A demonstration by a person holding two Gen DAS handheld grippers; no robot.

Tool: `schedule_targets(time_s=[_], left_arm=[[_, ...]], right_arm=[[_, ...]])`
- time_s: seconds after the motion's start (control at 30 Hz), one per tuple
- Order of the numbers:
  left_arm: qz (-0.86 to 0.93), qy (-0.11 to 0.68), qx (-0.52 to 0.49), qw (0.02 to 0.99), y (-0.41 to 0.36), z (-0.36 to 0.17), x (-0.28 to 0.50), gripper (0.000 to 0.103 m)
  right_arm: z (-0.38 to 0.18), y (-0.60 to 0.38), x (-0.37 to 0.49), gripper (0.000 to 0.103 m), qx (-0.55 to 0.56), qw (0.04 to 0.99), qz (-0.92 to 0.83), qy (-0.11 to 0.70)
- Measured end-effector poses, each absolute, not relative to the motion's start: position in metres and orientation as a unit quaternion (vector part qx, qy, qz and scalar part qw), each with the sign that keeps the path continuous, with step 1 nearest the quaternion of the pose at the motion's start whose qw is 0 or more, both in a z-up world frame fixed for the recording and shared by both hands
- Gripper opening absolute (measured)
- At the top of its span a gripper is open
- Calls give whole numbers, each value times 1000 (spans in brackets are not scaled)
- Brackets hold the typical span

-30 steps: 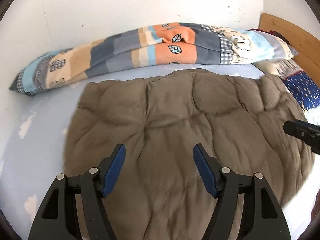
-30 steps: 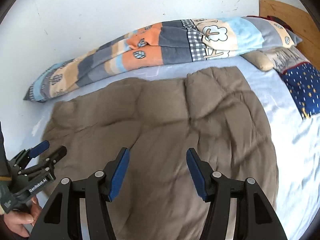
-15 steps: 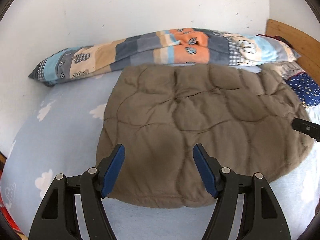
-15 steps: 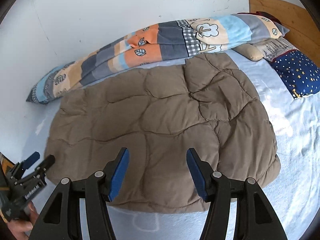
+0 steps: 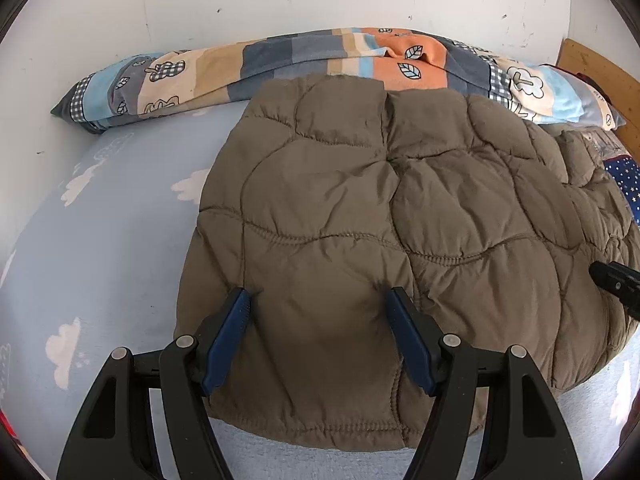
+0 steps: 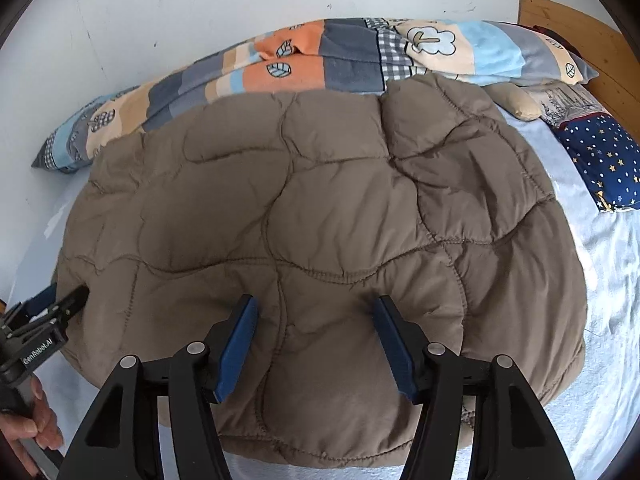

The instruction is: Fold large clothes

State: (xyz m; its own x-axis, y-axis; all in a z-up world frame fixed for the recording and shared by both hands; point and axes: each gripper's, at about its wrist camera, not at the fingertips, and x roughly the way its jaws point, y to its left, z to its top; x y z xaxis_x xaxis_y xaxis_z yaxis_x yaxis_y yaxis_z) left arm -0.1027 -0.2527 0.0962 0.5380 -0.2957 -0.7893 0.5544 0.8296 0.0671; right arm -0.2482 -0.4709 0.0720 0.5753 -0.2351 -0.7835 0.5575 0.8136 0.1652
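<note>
A brown quilted jacket (image 5: 380, 216) lies spread flat on the bed, its stitched hem toward me. My left gripper (image 5: 318, 296) hovers open over the jacket's near left part, nothing between its blue pads. My right gripper (image 6: 316, 302) stands open above the jacket's (image 6: 320, 208) near middle, also holding nothing. In the right wrist view the left gripper (image 6: 60, 306) shows at the jacket's left edge, held by a hand (image 6: 36, 428). The tip of the right gripper (image 5: 614, 282) pokes in at the right edge of the left wrist view.
The bed has a light blue sheet with white clouds (image 5: 112, 240). A rolled patchwork quilt (image 5: 320, 64) lies along the white wall behind the jacket. A navy star-print pillow (image 6: 600, 156) and a wooden headboard (image 6: 568, 20) are at the far right.
Both grippers have sunk closer to the jacket's near hem, and the left one has shifted sideways along it. The jacket itself lies as it did half a second ago. Both grippers stay open.
</note>
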Motion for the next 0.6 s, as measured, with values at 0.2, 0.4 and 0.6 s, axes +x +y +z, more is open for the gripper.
schedule_targets(time_s=[0.2,0.4,0.6], left_arm=[[-248,427,154,856,-253,92,-96,73],[-252,445,155,845,-255,84,-90,75],[-271,457,117,839,-245,99,-82,74]], right_arm=[[62,-473,-242,67,204,857,-227,415],[55,-479,-240,68,219,852,-211,427],[77,-482,-252,68,240,863,-197,399]])
